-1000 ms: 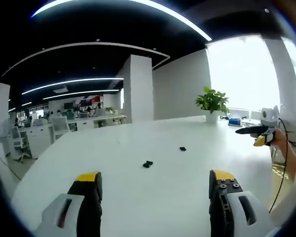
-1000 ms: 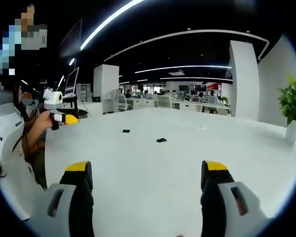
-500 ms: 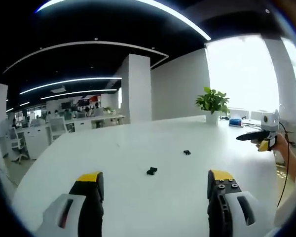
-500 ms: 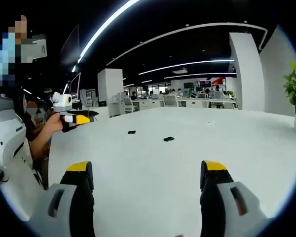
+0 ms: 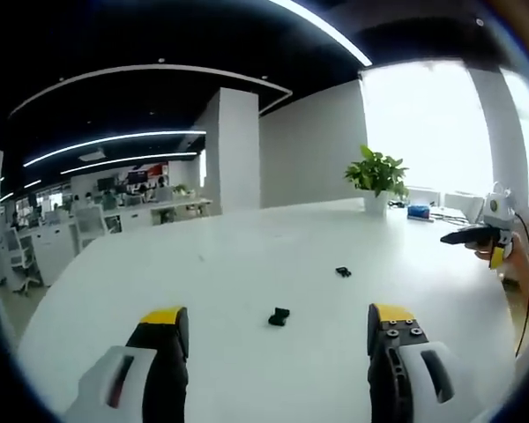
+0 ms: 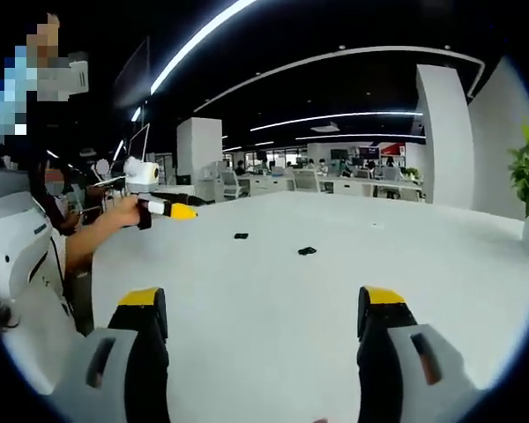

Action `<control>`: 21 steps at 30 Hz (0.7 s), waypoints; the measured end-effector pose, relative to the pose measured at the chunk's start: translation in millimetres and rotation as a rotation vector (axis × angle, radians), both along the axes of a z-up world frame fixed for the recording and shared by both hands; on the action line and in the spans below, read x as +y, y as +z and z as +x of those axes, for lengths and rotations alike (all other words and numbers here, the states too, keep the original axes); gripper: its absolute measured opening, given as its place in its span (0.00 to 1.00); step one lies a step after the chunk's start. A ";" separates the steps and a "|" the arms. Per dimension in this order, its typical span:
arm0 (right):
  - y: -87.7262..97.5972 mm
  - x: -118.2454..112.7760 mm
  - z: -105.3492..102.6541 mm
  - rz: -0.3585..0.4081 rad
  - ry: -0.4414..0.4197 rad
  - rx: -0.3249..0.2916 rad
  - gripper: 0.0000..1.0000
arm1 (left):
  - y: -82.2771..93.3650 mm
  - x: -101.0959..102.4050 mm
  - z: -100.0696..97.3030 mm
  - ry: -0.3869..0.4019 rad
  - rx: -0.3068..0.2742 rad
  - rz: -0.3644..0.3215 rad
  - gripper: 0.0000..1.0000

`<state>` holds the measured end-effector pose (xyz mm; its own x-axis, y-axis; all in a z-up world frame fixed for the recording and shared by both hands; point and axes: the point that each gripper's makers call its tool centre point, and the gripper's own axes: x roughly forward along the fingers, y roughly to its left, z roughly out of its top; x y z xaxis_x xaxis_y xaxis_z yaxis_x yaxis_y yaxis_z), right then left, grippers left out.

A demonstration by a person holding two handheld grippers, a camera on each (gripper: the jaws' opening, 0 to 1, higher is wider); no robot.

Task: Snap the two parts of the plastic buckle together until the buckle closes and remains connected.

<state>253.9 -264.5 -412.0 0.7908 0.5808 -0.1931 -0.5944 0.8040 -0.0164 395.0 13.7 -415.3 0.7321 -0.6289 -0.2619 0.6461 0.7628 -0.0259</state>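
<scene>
Left tool jaws spread wide, holding nothing, above the white counter. Right tool likewise wide and empty over the same counter. Two black buckle parts lie apart on the counter: near buckle part just ahead between the left tool's jaws, far buckle part beyond it toward the potted plant at the counter's far edge.
</scene>
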 end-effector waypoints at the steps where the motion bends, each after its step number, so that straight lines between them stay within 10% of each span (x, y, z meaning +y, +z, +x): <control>1: 1.2 1.2 -0.7 -0.001 0.002 -0.004 0.90 | -2.5 -0.3 3.9 0.005 0.004 0.008 0.84; 21: -2.2 -0.9 -7.0 0.004 -0.006 -0.002 0.89 | -13.7 -8.1 31.0 -0.010 0.050 0.075 0.84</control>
